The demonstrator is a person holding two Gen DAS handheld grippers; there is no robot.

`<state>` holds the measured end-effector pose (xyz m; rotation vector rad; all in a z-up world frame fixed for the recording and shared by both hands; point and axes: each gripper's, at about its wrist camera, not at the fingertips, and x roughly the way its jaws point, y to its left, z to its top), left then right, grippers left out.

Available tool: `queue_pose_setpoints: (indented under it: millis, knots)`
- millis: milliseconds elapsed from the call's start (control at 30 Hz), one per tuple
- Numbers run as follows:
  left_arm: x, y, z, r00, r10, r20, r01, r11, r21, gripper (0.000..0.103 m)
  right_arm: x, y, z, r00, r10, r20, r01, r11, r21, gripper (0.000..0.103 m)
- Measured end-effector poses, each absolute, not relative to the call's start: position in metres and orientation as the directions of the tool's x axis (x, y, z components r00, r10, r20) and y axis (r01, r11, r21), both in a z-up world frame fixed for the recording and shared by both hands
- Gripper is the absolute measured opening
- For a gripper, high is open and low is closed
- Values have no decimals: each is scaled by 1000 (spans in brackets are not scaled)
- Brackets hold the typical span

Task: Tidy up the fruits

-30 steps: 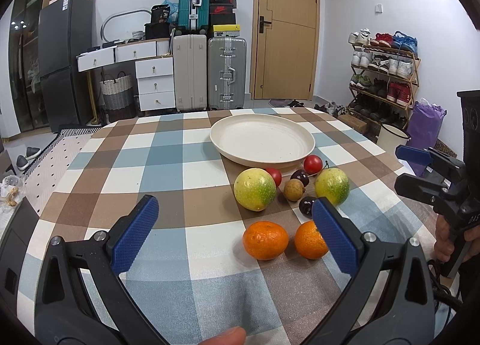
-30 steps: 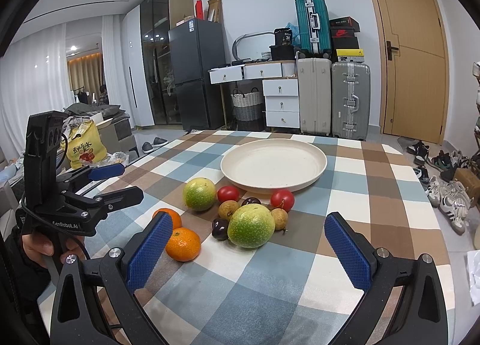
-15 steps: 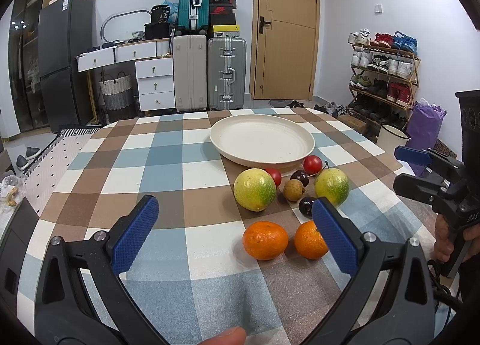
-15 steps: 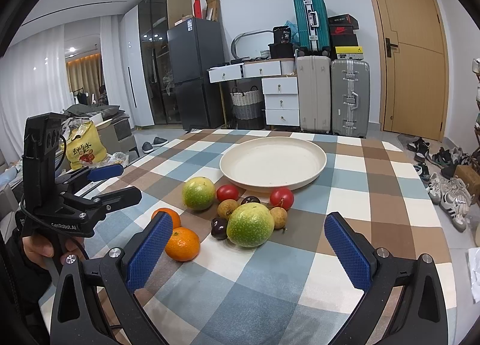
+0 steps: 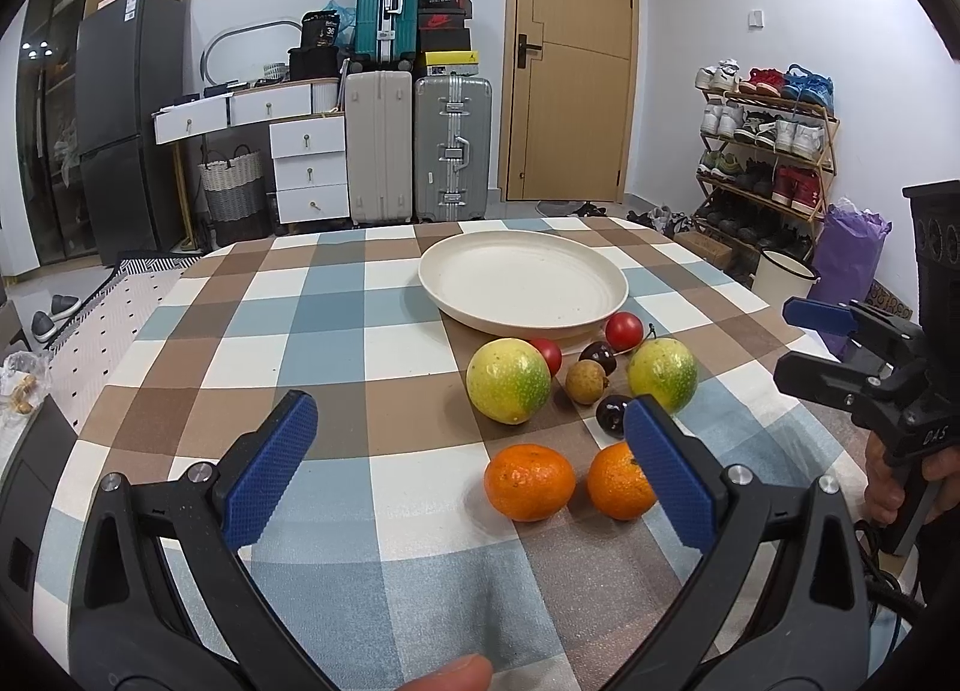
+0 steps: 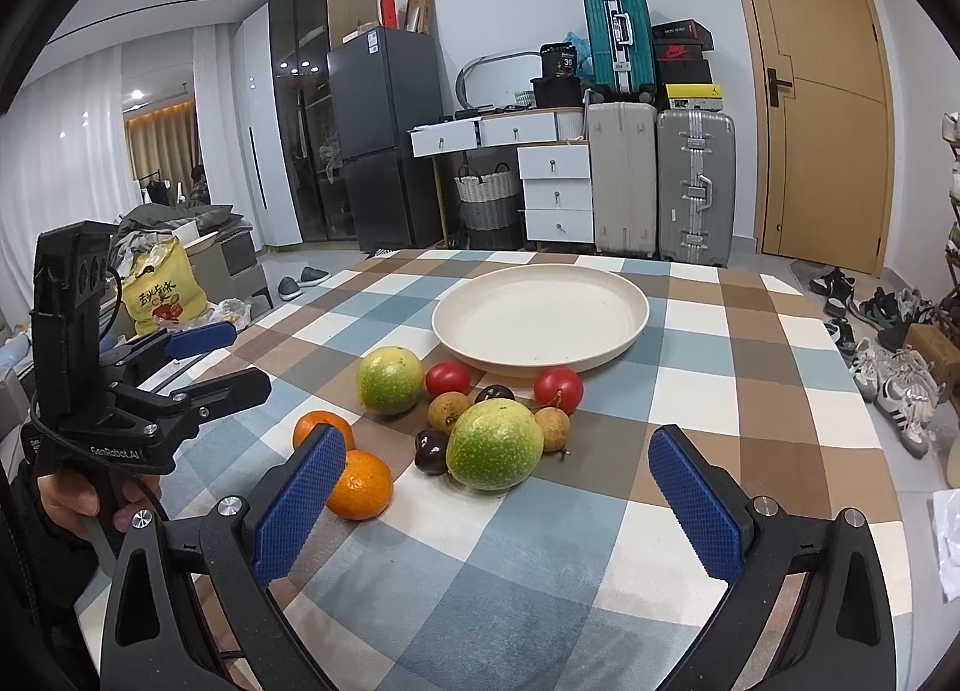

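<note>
left gripper (image 5: 471, 454) wide, empty; right gripper (image 6: 498, 502) wide, empty | round orange mandarins (image 5: 528, 482) nearest, 12 o'clock; green-yellow round fruits (image 5: 508, 380) beyond | empty cream round plate (image 5: 522, 278) farthest on checked-cloth counter (image 5: 288, 325) | advice: straddle one mandarin squarely; close gently; avoid nudging neighbours

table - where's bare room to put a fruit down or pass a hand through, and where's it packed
The plate is bare inside. The checked table is free left of the plate and of the green fruit, and free on the door side past the red tomato. It is crowded just in front of the plate, down to the two oranges.
</note>
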<state>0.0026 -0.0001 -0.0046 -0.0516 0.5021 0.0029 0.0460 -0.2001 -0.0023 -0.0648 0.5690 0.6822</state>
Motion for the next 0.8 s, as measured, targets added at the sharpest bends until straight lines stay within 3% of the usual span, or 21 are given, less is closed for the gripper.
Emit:
queue_pose_setpoints:
  millis: [800]
  knots:
    - [4, 9, -4, 858, 0, -514, -48, 996, -80, 102, 71, -180, -8, 610, 435, -662, -548, 835, 44, 103]
